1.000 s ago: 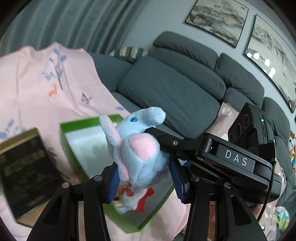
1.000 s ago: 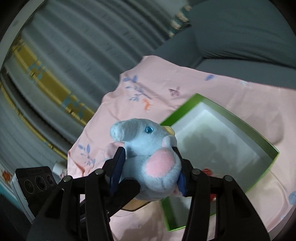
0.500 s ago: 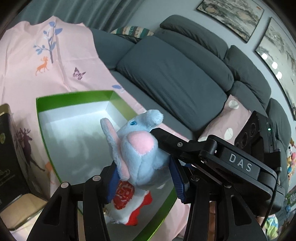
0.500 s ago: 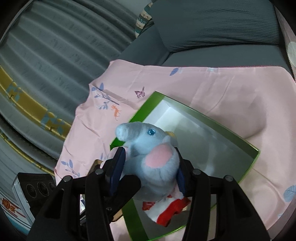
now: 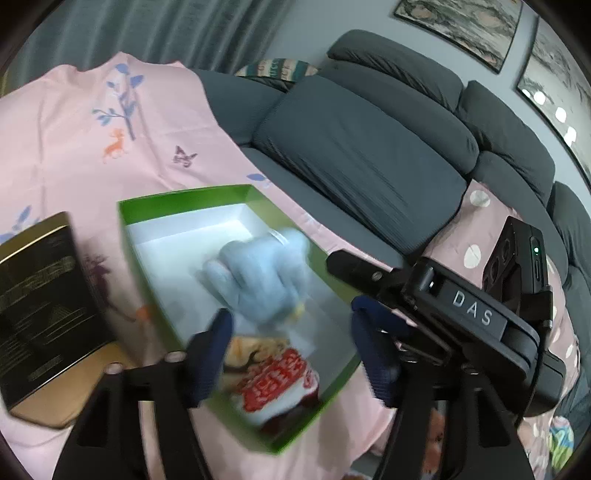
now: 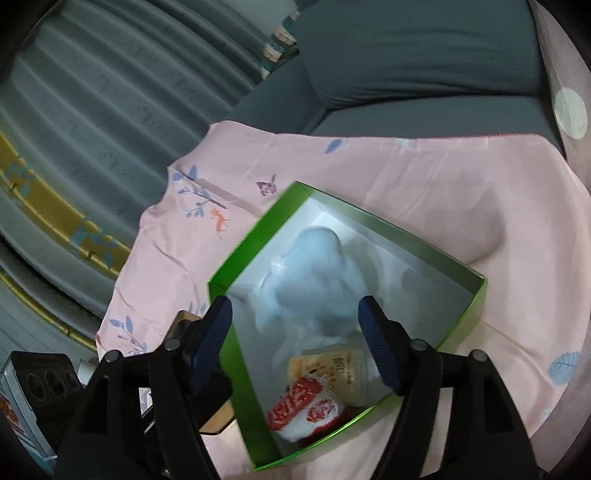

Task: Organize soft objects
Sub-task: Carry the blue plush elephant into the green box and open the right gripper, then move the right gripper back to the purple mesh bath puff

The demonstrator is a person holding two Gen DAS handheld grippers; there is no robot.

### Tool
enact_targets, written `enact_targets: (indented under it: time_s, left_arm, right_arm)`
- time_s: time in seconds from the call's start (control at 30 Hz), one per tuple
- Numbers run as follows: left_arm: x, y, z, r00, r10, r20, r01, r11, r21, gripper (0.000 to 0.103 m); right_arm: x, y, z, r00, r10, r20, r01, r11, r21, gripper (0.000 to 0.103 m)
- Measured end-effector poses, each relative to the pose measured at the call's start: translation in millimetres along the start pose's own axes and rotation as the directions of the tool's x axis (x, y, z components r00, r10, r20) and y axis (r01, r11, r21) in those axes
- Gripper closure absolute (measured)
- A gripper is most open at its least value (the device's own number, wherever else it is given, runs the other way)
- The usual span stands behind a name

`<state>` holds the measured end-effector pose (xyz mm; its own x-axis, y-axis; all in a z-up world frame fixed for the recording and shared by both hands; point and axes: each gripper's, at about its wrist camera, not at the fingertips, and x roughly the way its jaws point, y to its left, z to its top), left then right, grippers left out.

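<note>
Now both grippers stand over the green box (image 5: pixel 236 194), and the jaws of each are opening. Between the blue pads of the left gripper (image 5: pixel 291 354) there is a gap on either side of the blue plush toy (image 5: pixel 258 277), which is blurred and lies past the fingertips, inside the white interior of the box. Neither pad touches it. From the right wrist view the right gripper (image 6: pixel 295 341) is likewise spread wide, its pads clear of the same plush toy (image 6: pixel 314 280), which sits toward the far end of the box (image 6: pixel 255 236).

At the near end of the box lies a white and red knitted item (image 6: pixel 306 408), and just beside it a flat cream-coloured packet (image 6: pixel 336 369); in the left wrist view the knitted item (image 5: pixel 277 384) shows below the plush toy. The box rests on a pink cloth (image 5: pixel 74 147) printed with small trees, a deer and a butterfly. To the left of the box, on the cloth, lies a black and gold box (image 5: pixel 44 295). A grey sofa (image 5: pixel 369 155) stands on the far side, with framed pictures (image 5: pixel 461 26) on the wall above it.
</note>
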<state>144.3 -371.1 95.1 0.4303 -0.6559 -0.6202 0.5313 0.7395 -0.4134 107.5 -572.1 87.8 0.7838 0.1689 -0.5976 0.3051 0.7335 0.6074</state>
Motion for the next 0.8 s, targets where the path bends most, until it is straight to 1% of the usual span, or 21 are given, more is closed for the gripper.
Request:
enact_targets:
  time_s: [0.07,0.13,0.2,0.27,0.3,0.33,0.37,0.4,0.47,0.5,0.53,0.6,0.7,0.73,0.77,0.8]
  left_arm:
    - [-17,3,-4,1.000,-0.010,0.024,0.010,1.000,-0.008,0.029]
    - [-35,9,-9,0.999,-0.013,0.050,0.015,0.999,-0.033,0.022]
    - [-55,18,-16,0.997,0.006,0.082,-0.001,0.998,-0.064,0.022]
    - [-71,28,-22,0.994,0.043,0.103,-0.034,0.995,-0.092,0.021]
    - [-80,34,-25,0.991,0.082,0.107,-0.070,0.992,-0.107,0.021]
    - [-86,39,-28,0.987,0.123,0.107,-0.110,0.987,-0.120,0.021]
    - [-95,46,-32,0.976,0.192,0.104,-0.177,0.975,-0.136,0.021]
    - [-100,51,-35,0.966,0.236,0.102,-0.220,0.964,-0.147,0.021]
    - [-113,62,-42,0.944,0.317,0.095,-0.298,0.939,-0.170,0.021]
    - [-121,69,-47,0.936,0.340,0.088,-0.320,0.929,-0.184,0.021]
    - [-127,73,-50,0.933,0.350,0.084,-0.329,0.924,-0.196,0.021]
    - [-146,84,-58,0.924,0.371,0.091,-0.343,0.911,-0.230,0.021]
    - [-169,99,-69,0.910,0.403,0.099,-0.364,0.890,-0.274,0.021]
    - [-175,103,-74,0.903,0.416,0.102,-0.375,0.883,-0.281,0.020]
    - [-183,107,-80,0.893,0.438,0.101,-0.395,0.871,-0.292,0.019]
    - [-189,113,-86,0.881,0.463,0.097,-0.417,0.857,-0.304,0.015]
  right_arm:
    - [-6,7,-3,1.000,0.009,0.009,-0.008,1.000,-0.015,0.028]
    - [-11,14,-7,1.000,0.012,0.016,-0.011,1.000,-0.028,0.022]
    - [-17,24,-12,0.999,0.029,0.026,-0.027,0.998,-0.058,0.021]
    - [-20,34,-16,0.999,0.047,0.026,-0.044,0.996,-0.083,0.018]
    - [-21,39,-19,0.998,0.059,0.022,-0.057,0.993,-0.099,0.017]
    - [-22,44,-21,0.997,0.069,0.019,-0.067,0.991,-0.115,0.012]
    - [-23,49,-24,0.997,0.081,0.017,-0.078,0.988,-0.131,0.007]
    - [-24,55,-26,0.995,0.094,0.014,-0.091,0.985,-0.149,0.007]
    - [-25,63,-29,0.994,0.111,0.007,-0.108,0.980,-0.169,0.004]
    - [-25,67,-31,0.992,0.128,-0.006,-0.127,0.974,-0.186,0.003]
    - [-26,70,-33,0.990,0.141,-0.016,-0.141,0.970,-0.197,0.001]
    - [-29,74,-35,0.987,0.160,-0.013,-0.159,0.966,-0.205,0.001]
    - [-32,79,-37,0.986,0.166,-0.002,-0.163,0.964,-0.210,0.001]
    - [-32,81,-39,0.986,0.168,-0.011,-0.166,0.962,-0.216,0.001]
    - [-31,83,-41,0.985,0.172,-0.024,-0.173,0.960,-0.222,0.000]
    - [-29,87,-44,0.983,0.181,-0.039,-0.185,0.956,-0.228,0.000]
